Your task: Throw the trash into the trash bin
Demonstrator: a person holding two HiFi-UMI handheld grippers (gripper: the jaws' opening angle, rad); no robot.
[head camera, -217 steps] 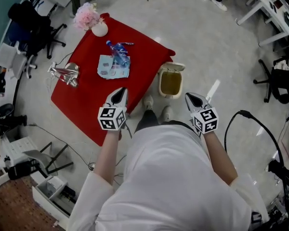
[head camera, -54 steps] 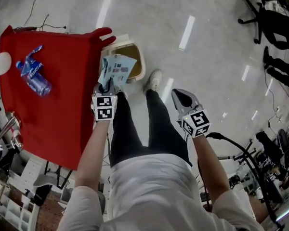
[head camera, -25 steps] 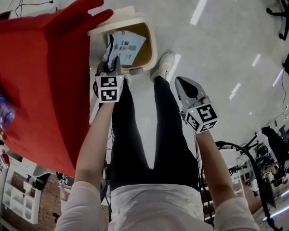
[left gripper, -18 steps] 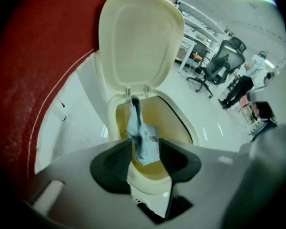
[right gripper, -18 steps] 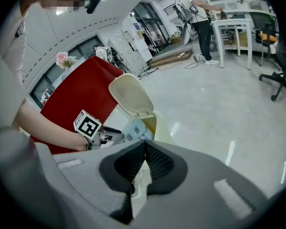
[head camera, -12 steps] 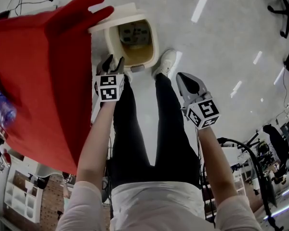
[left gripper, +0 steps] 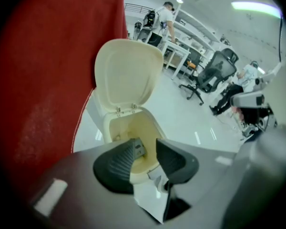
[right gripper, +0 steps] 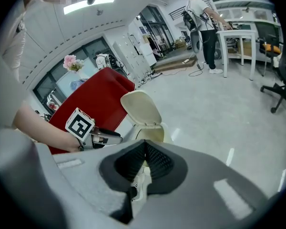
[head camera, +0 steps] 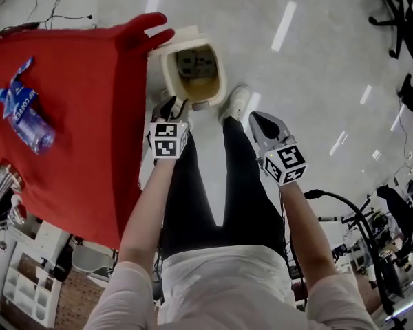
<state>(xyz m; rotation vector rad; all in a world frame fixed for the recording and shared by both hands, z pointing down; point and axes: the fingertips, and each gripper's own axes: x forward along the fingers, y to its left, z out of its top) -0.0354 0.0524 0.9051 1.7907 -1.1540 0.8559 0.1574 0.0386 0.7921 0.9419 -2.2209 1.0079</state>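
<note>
The cream trash bin point(head camera: 166, 74) stands on the floor by the red table's corner with its lid point(left gripper: 128, 75) up. A flat printed packet point(head camera: 196, 62) lies inside it, and shows between the jaws as packet point(left gripper: 138, 149) in the left gripper view. My left gripper point(head camera: 168, 104) hangs just above the bin's near rim. It is open with nothing between its jaws, which have just been closing a little. My right gripper point(head camera: 257, 120) is shut and empty, right of the bin above a shoe. A blue plastic bottle point(head camera: 25, 119) lies on the table.
The red cloth-covered table point(head camera: 82, 157) fills the left, its edge close to my left gripper. The person's legs and white shoes point(head camera: 237, 102) stand just behind the bin. A black cable point(head camera: 344, 208) loops on the floor at right. Office chairs point(head camera: 399, 5) stand far right.
The packet that my left gripper held over the bin has dropped into it, and the jaws have parted. Both grippers have risen a little. The bottle is further in view.
</note>
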